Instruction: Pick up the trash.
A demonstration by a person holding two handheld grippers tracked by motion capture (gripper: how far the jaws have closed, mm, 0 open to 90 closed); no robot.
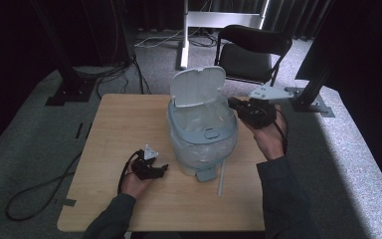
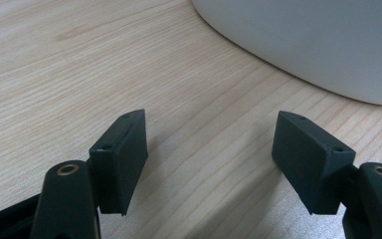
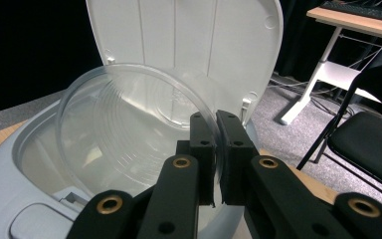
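Right tool (image 3: pixel 218 149): jaws clenched on the rim of a clear plastic bowl (image 3: pixel 129 134) — held tilted over the open bin (image 1: pixel 202 130)
Bin lid (image 1: pixel 197 85): raised upright
Left tool (image 2: pixel 209 159): released — jaws wide apart, low over the table (image 1: pixel 124 124) beside the bin

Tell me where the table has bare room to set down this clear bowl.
The table lies bare left of the bin and along the near edge. The left gripper, bin and white stick crowd the middle; the right gripper pinches the clear bowl.
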